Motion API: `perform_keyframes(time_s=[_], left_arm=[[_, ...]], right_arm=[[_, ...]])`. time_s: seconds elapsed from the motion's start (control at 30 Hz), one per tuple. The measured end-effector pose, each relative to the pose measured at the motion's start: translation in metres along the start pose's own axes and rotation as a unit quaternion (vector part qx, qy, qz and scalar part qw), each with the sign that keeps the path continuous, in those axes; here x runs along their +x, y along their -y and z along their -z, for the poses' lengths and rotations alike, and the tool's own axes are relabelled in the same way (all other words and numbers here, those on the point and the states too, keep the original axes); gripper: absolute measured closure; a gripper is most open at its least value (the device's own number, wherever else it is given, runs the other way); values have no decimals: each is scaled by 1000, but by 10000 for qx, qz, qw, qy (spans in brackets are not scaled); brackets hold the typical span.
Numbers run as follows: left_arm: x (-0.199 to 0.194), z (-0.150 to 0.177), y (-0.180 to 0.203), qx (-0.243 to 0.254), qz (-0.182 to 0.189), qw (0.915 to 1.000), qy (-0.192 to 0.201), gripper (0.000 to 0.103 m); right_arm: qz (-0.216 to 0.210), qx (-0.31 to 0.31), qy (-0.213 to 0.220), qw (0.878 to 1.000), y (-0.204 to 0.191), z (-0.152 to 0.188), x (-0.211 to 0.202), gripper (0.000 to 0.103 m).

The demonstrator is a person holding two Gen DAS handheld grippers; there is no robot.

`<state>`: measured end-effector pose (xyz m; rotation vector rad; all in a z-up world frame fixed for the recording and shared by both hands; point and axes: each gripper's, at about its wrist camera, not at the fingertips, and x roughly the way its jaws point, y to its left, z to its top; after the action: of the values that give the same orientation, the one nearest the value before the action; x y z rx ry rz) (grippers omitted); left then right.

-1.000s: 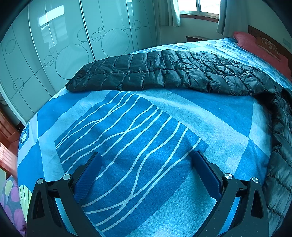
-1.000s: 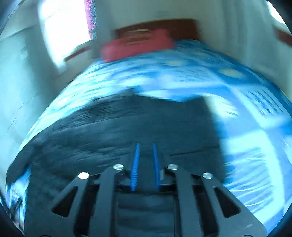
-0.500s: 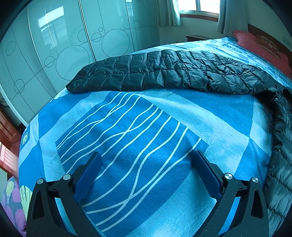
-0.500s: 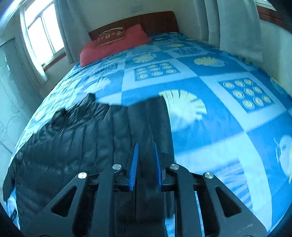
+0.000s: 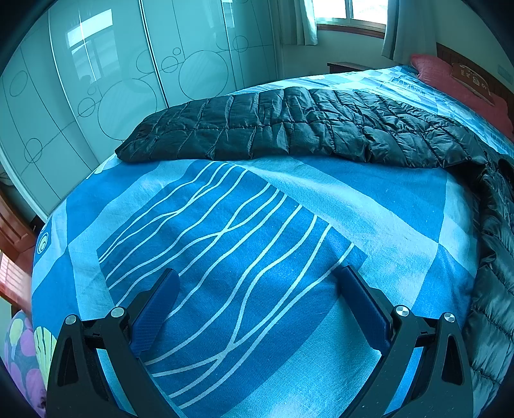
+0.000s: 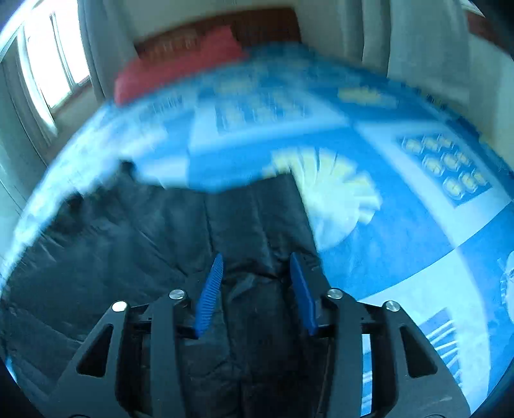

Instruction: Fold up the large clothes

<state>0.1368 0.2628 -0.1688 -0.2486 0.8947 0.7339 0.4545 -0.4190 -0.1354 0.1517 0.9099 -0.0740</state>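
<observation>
The right gripper (image 6: 255,273) is letting go of a fold: its jaws are opening over the black quilted puffer jacket (image 6: 160,257) lying on the blue patterned bedsheet (image 6: 401,241), cloth between the pads but no longer pinched. Next, I judge, comes a fresh grip on another edge. Only the left wrist view shows the jacket's long sleeve (image 5: 289,128) stretched across the bed, with the left gripper (image 5: 257,283) spread wide and empty.

Bed: blue patterned sheet (image 5: 321,205), the landmark here.
Wardrobe: pale glossy sliding doors (image 5: 106,80) with circle outlines, beside the bed's foot.
Window: bright daylight (image 5: 350,13) past the bed's far corner, pale curtains (image 5: 297,22) either side.
Pillow: red (image 5: 456,86), at the bed's head against a dark wooden headboard (image 6: 263,25).
</observation>
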Motion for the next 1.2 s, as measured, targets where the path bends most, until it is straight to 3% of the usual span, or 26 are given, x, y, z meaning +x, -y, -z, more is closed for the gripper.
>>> perform_keyframes(time_s=[0.07,0.13,0.2,0.33,0.4,0.53,0.83,1.03,1.2], left_arm=[[0,0,0,-7,10,10000,-8,4],[1,0,0,-25,32,10000,-14,4],[0,0,0,-18,23,10000,-7,4],[0,0,0,-31,45,10000,-7,4],[0,0,0,-30,44,10000,-9,4],[-1,1,-2,-44,66,10000,-22,4],[1,-3,-6,-99,173,9997,-155,4],[1,-14,-36,-521,920,9942,-191,4],[22,-40,-80,-1288,1570,9792,-19,4]], right_arm=[[144,-9,117,9998,-6,1,-12,58],[-67,139,314,9994,-13,11,-39,41],[-129,12,604,9981,-24,28,-65,33],[-309,-177,426,9985,-40,58,-74,32],[-153,-246,283,9992,-46,69,-65,32],[301,-671,371,9966,-60,80,-48,30],[345,-665,540,9957,-63,91,-47,28],[349,-672,584,9954,-64,94,-49,28],[373,-693,605,9951,-64,94,-50,28]])
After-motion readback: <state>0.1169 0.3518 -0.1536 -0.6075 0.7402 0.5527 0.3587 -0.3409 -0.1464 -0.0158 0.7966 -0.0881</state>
